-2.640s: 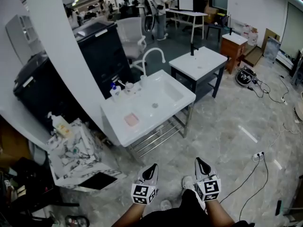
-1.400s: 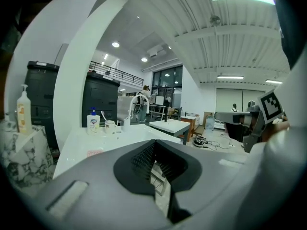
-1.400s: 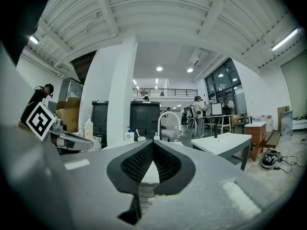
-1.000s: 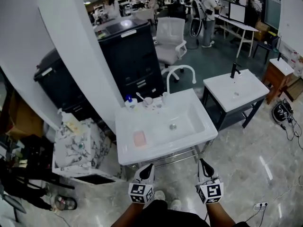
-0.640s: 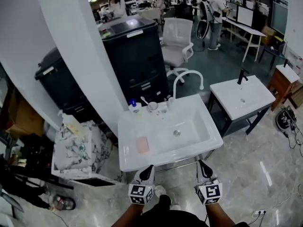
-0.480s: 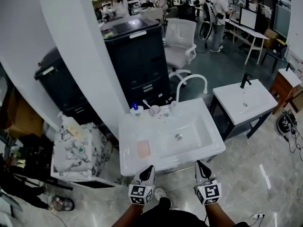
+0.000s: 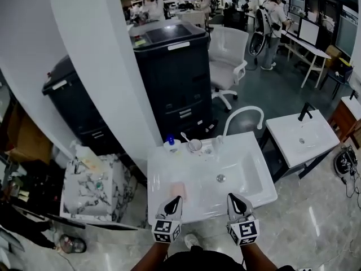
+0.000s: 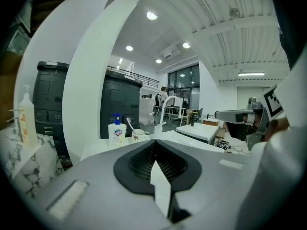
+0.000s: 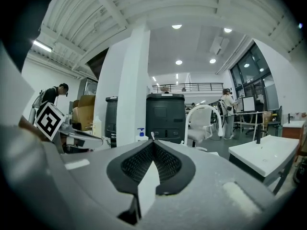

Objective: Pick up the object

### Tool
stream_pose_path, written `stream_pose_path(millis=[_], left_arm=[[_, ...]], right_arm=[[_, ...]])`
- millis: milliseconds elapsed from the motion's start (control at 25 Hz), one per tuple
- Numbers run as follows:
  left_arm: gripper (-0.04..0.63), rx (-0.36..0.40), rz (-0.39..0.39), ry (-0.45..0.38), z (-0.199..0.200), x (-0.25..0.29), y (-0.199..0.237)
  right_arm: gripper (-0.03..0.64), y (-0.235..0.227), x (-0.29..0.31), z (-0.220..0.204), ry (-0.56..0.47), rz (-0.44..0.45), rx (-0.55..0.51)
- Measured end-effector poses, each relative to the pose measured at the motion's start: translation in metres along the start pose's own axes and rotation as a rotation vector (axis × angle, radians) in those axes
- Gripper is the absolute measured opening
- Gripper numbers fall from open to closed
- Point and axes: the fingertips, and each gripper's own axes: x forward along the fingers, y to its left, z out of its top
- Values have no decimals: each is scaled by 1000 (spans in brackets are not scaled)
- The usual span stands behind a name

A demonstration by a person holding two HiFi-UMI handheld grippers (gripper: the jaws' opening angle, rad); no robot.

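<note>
Currently both grippers are shut and empty. The left gripper has its jaws pressed together with nothing between them, and its own view shows the same. The right gripper is also closed on nothing. Both tips sit over the front rim of the white sink, the left one at its front-left corner and the right one nearer the front middle.

The pink block lies flat on the sink's left ledge, just ahead of the left gripper's tip. From the head view the two overlap and I can't tell whether they touch. The block is well left of the right gripper, and neither gripper view shows it.

Further back on the sink, the drain is in the basin. A pump bottle, a cup with a toothbrush and the white faucet line the rear edge. A second washstand stands to the sink's right, and a black cabinet and a white chair stand behind it.

Versus half a second ago, the grippers were short of the sink's front edge, over the floor. Now they're over the rim, with the block right at the left tip. The jaws are unchanged.
</note>
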Motion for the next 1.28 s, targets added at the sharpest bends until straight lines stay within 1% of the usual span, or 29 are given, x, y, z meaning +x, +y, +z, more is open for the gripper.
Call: stream_pose_path(millis=[200,280,400,480,560,640,760,960,1160,1280], left_arm=[[18,-20,5,11,2,10,20],[18,-23,6,11,4,13,27],[18,-28,8,11,5,19,37],[18,-54,17,16,4,24,43],[18,-87,28,12,5,28,48],[18,-91,42,4,8,32,51],[18,-91,84,6,9,40,57],[18,-153,167,32,4,42,65],[18,-155,245,51,-3,43,65],[18,-152,294,76,-10,43,70]], right_arm=[[3,10,35,1,34,51,32],[3,14,46,2,41,67,20],[3,14,59,5,42,67,-2],[3,11,68,7,33,70,-9],[3,10,73,5,48,81,-10],[3,7,80,4,58,99,-13],[3,5,95,2,68,146,-17],[3,16,114,2,87,276,-61],[3,19,126,-12,113,377,-54],[3,19,136,-15,127,415,-52]])
